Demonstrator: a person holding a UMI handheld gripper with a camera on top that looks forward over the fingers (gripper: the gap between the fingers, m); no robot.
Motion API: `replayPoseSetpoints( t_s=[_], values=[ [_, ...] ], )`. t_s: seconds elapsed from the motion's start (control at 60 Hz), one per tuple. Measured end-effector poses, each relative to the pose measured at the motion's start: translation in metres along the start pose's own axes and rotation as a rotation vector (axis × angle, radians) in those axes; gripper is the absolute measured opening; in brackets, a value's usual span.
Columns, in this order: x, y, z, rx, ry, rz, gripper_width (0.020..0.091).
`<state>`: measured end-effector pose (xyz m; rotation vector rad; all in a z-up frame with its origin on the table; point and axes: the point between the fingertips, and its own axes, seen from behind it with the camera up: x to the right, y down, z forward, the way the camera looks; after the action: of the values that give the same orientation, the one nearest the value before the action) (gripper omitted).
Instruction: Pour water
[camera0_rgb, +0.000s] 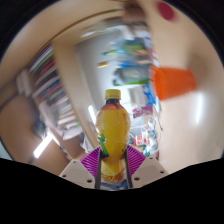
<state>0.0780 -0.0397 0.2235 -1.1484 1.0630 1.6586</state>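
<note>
- Bottle (113, 135), with a yellow cap and orange-yellow liquid filling most of it, stands upright between the two fingers of the claw (113, 165).
- Claw: closed to the bottle's width, both pink pads (92, 162) pressing its lower body; the grip looks firm.
- Surroundings appear strongly tilted, so the bottle seems lifted clear of any worktop; no support shows beneath it.
- Cup (173, 80), orange, sits well beyond the bottle, off to one side; its contents cannot be told.
- Shelves (50, 95) with books lie farther back.
- Judgement: carry step in hand; next, bring the bottle's mouth over the cup. The cap appears on, which would block pouring.
</note>
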Motion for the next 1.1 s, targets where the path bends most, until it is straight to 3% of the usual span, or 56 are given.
replayPoseSetpoints(
  t_s=[0.117,0.283,0.383,0.483,0.6,0.7,0.967,1.1],
  values=[
    [-0.069,-0.030,-0.019,0.049,-0.045,-0.566,0.0361],
    [-0.188,-0.138,-0.068,0.497,0.080,-1.418,0.0363],
    [-0.203,-0.188,-0.088,0.599,0.159,-1.675,0.0385],
    [-0.160,-0.246,-0.105,0.562,0.297,-1.785,0.0408],
    [-0.067,-0.306,-0.117,0.409,0.482,-1.800,0.0421],
    [-0.006,-0.322,-0.129,0.307,0.600,-1.737,0.0421],
    [0.063,-0.357,-0.137,0.216,0.723,-1.701,0.0466],
    [0.062,-0.355,-0.130,0.201,0.689,-1.673,0.0467]
  ],
)
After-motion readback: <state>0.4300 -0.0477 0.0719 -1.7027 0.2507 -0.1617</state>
